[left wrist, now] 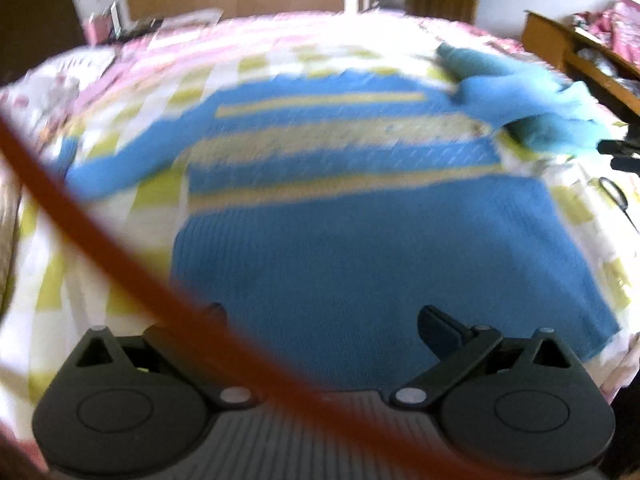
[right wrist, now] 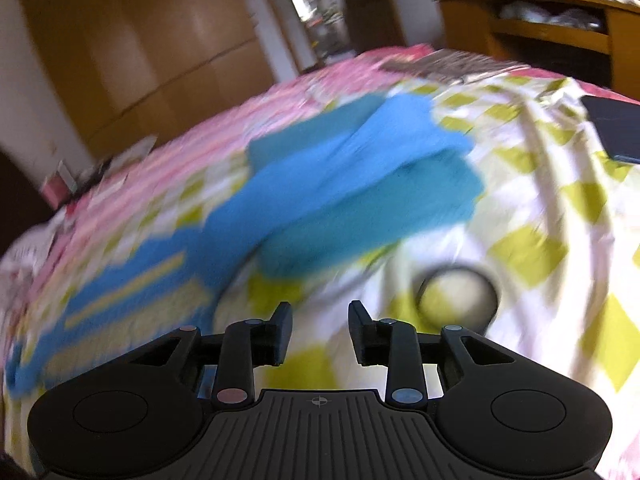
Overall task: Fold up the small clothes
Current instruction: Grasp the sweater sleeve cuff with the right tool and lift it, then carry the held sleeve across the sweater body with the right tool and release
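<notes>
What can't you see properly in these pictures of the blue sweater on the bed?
- Left wrist view: the sweater is smeared by motion blur, so its knit pattern is unclear.
- Left wrist view: an orange cable crosses the left gripper, hiding most of one finger.
- Right wrist view: the sweater's sleeve is blurred; its folds are unreadable.
- Right wrist view: a round dark-rimmed thing beside the right gripper is too blurred to identify.

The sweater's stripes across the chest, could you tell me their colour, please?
Pale yellow-beige stripes on the blue sweater, clearest in the left wrist view.
</notes>
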`<state>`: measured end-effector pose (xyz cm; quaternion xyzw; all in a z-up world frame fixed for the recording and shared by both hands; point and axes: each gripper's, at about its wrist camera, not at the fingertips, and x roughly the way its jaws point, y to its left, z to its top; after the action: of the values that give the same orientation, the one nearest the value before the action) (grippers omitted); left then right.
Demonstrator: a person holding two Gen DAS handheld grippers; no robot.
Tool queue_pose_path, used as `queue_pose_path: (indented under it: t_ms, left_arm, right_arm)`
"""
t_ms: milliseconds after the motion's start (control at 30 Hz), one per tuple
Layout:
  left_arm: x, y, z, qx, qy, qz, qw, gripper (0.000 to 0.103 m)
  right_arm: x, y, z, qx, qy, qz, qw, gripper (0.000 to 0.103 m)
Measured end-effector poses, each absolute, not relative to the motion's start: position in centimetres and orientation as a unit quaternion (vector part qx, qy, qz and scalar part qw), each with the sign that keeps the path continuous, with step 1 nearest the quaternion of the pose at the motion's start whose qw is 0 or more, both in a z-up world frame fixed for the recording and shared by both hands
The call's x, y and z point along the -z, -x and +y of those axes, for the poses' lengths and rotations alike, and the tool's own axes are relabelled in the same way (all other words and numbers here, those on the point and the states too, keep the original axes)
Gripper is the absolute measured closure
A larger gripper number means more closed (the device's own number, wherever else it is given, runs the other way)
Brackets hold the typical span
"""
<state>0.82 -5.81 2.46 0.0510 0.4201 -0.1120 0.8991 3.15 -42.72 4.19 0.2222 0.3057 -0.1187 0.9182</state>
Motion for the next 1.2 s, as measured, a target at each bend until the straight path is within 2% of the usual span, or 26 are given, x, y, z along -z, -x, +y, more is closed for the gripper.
queue_pose_path:
  t_ms: [167,500,867,900,967,1033,1200]
  left_arm:
    - [-3.8,-3.1,-9.1,0.138,-0.056,0.379,0.913,0.000]
    - [-4.6,-7.0,-14.7,0.189,-0.064,0.341,0.919,0.000]
    - [-4.3,-6.9,-15.7,0.196,-0.065,0.336,0.919,0.000]
    - [-4.3,-6.9,-15.6,0.194,-0.065,0.336,0.919,0.000]
    - [-4.2,-6.7,-15.2,0.190,-0.066,0.337,0.920,0.000]
    - [-4.1,-6.6,-14.8,0.187,-0.065,0.339,0.920,0.000]
    - [-4.3,-5.8,-12.9,0.173,-0.055,0.336,0.924,0.000]
  right_arm:
    - [-4.4,-5.5,-47.3,0.159,-0.258,0.260,0.917,0.065]
    - [-2.7,-8.0,-54.7,0.181,-0.395,0.192,0.880,0.063]
    - [-0.6,-9.6,-56.8,0.185,-0.457,0.153,0.856,0.063]
    - [-0.5,-9.6,-56.8,0.183,-0.460,0.151,0.856,0.066]
    - [-0.7,-9.6,-56.6,0.179,-0.464,0.148,0.855,0.081]
    - [-1.3,-9.5,-56.3,0.179,-0.457,0.143,0.859,0.087]
    - [-4.5,-9.4,-54.0,0.154,-0.417,0.126,0.887,0.090]
